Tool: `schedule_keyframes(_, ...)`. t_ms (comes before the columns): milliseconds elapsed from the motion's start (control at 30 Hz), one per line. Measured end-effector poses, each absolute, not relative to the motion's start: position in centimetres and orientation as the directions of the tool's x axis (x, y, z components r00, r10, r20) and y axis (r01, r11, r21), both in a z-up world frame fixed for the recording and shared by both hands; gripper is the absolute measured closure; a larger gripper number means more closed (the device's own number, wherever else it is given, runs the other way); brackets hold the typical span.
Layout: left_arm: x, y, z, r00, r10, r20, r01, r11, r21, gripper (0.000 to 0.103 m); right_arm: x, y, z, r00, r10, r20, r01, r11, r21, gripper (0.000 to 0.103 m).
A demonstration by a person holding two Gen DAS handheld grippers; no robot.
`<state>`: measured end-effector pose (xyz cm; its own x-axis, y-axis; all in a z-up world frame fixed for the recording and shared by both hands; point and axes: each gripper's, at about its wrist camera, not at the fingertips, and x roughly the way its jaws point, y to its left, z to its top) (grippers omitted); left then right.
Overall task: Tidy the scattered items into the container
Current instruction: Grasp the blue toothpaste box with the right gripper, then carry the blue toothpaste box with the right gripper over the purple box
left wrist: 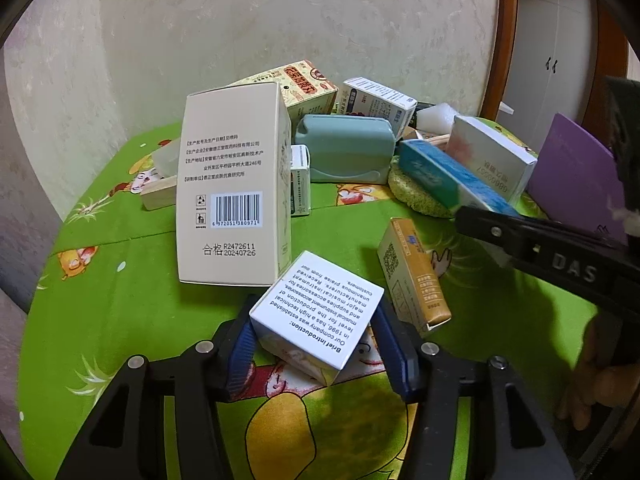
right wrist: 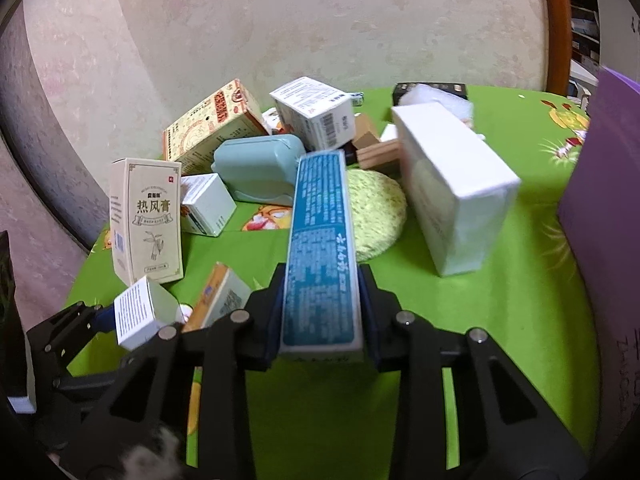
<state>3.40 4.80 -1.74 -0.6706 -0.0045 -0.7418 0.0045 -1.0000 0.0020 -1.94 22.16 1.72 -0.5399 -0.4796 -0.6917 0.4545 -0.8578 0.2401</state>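
Note:
A small white box with English print (left wrist: 316,312) sits cornerwise between the blue pads (left wrist: 244,344) of my left gripper (left wrist: 316,320), which is shut on it just above the green tablecloth (left wrist: 120,288). The right wrist view shows this box (right wrist: 136,312) too, at the lower left. My right gripper (right wrist: 322,284) is shut on a long blue toothpaste box (right wrist: 320,232), pads pressing both long sides near its close end. The far end rests over a yellow-green sponge (right wrist: 380,216). A purple container wall (right wrist: 600,208) rises at the right edge.
A tall cream box (left wrist: 232,184) stands just behind the left gripper, and a gold box (left wrist: 412,276) lies to its right. Further back are a teal case (left wrist: 344,148), a large white box (right wrist: 452,188), wooden blocks (right wrist: 380,152) and several cartons against the wall.

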Motion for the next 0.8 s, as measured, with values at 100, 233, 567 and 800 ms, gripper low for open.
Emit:
schedule_keyframes(100, 3.8, 5.0, -1.5, -0.68, -0.028, -0.733, 0.028, -1.0, 0.012, 0.048, -1.5, 22.8, 1.8, -0.541, -0.476, -0.694, 0.447, -0.861, 0.242, 0.067)
schedule_keyframes(233, 4.3, 5.2, -1.3, -0.695, -0.061, -0.717, 0.066, -0.998, 0.02, 0.048, -1.0, 23.3, 1.7, -0.536, -0.473, -0.699, 0.449, -0.861, 0.237, 0.067)
schedule_keyframes(567, 5.3, 6.1, -0.5, -0.706, -0.13, -0.696, 0.136, -0.99, 0.048, 0.049, -0.3, 24.9, 2.4, -0.519, -0.488, -0.702, 0.455, -0.853, 0.256, 0.067)
schedule_keyframes(800, 5.2, 7.0, 1.8, -0.73, -0.138, -0.67, 0.138, -0.989, 0.053, 0.049, -0.6, 26.4, 3.7, -0.528, -0.491, -0.693, 0.432, -0.858, 0.279, 0.067)
